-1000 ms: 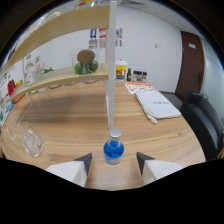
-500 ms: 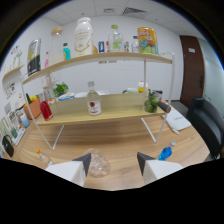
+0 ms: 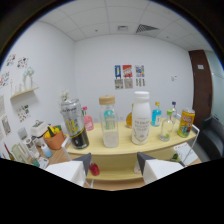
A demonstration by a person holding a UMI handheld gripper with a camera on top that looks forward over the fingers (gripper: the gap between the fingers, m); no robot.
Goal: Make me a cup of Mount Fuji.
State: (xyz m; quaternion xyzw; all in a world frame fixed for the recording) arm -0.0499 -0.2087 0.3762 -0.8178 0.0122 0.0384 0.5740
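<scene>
No text, brand or number can be read: markings are seen on the tall can (image 3: 74, 125), the clear bottle (image 3: 109, 122), the white bottle (image 3: 140, 118), the yellow can (image 3: 185, 123) and the wall posters (image 3: 129, 76), but none can be made out.

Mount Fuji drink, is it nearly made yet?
Not nearly. Nothing looks mixed or poured. The tool is open and empty, facing the upper shelf with the dark can, clear bottle and white bottle. Picking ingredients, pouring and mixing remain.
</scene>
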